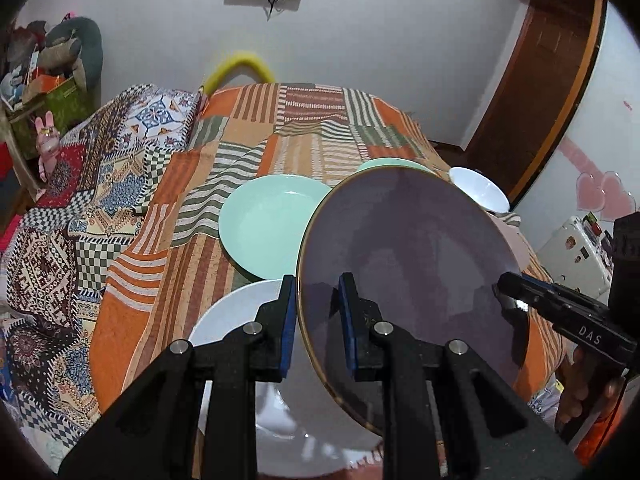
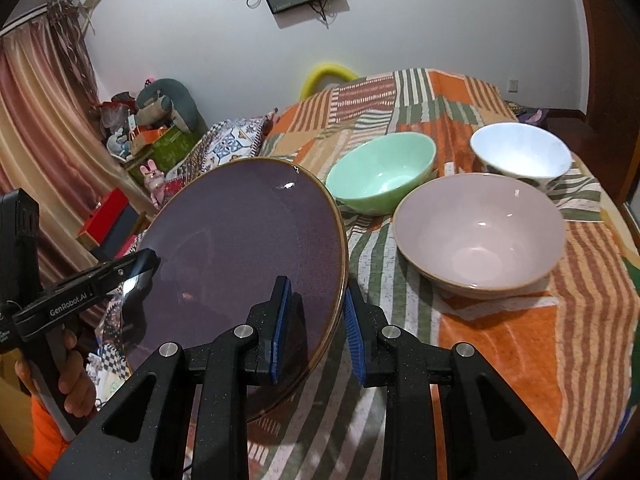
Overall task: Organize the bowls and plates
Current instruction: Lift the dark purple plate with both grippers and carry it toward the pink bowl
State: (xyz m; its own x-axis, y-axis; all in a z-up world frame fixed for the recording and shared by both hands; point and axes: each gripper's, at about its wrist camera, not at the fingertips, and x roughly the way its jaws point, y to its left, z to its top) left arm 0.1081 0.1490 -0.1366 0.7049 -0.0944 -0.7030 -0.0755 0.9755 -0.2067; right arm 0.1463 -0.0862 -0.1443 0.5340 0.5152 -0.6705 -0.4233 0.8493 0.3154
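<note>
Left wrist view: the left gripper (image 1: 316, 320) clamps the near-left rim of a round, glossy dark-purple ceramic plate (image 1: 408, 264), held tilted above the striped orange patchwork cloth (image 1: 160, 280). The right gripper (image 2: 314, 324) pinches the plate's opposite rim. Beyond lie a mint-green plate (image 1: 268, 224), a white plate (image 1: 236, 312), and mint (image 2: 380, 176), pink (image 2: 480, 232) and white (image 2: 520, 156) bowls.

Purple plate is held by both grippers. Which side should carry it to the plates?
Left, probably. The left hand-held gripper grips the purple plate on the side by the white plate and green plate; the right hand-held gripper faces bowls.
</note>
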